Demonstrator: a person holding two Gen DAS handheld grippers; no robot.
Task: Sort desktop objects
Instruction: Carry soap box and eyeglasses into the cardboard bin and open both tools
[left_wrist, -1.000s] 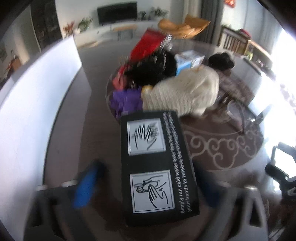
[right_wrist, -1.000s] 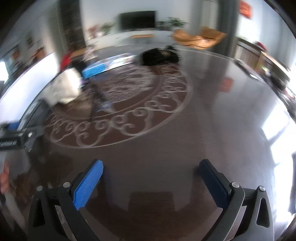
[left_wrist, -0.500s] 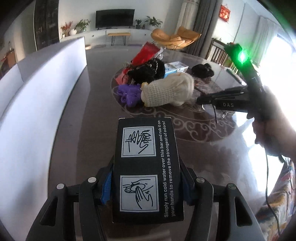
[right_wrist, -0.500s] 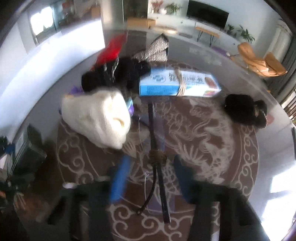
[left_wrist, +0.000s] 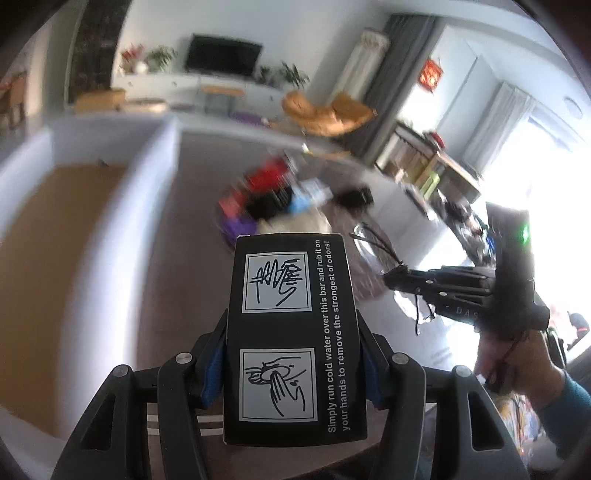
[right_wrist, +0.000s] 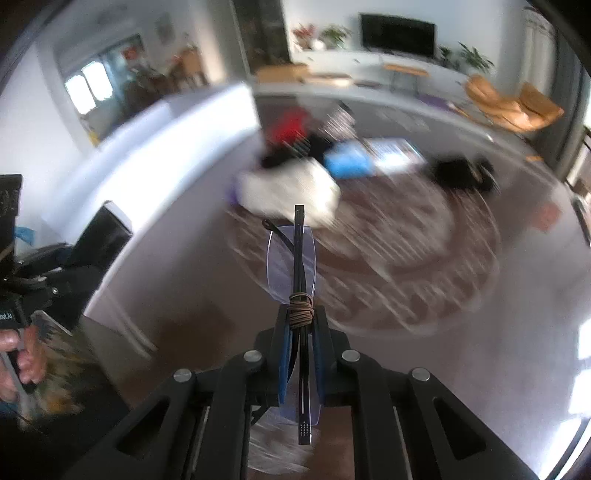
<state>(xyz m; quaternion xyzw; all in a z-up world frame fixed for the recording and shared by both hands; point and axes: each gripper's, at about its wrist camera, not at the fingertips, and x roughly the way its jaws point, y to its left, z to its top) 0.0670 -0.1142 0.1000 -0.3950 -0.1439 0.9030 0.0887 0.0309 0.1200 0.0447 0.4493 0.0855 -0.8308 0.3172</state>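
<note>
Table: dark, glossy, with a pale scroll pattern; motion blur is smearing its surface in both views, and the left wrist view is showing only slivers of it.
Heap of objects: sitting at the far part of the table; a white woolly item, something red, something black and a blue-and-white carton are showing, but blur is hiding what each one is. In the left wrist view the black box is covering the heap's near edge.
Black box: the left gripper is clamping it by its long sides, blue pads pressing on both; white hand-washing drawings and a line of print are facing the camera. Its underside is hidden. The right wrist view is catching only a dark corner of it at the left edge.
Right gripper: its jaws are squeezing almost together on the folded glasses, held off the table. The left wrist view is showing this gripper from the side, with a hand on its handle.
Glasses: rimless, bluish lenses stacked, one dark temple running along the gripper's midline, a brown cord wound about it; the lower lens is partly hidden between the pads.
</note>
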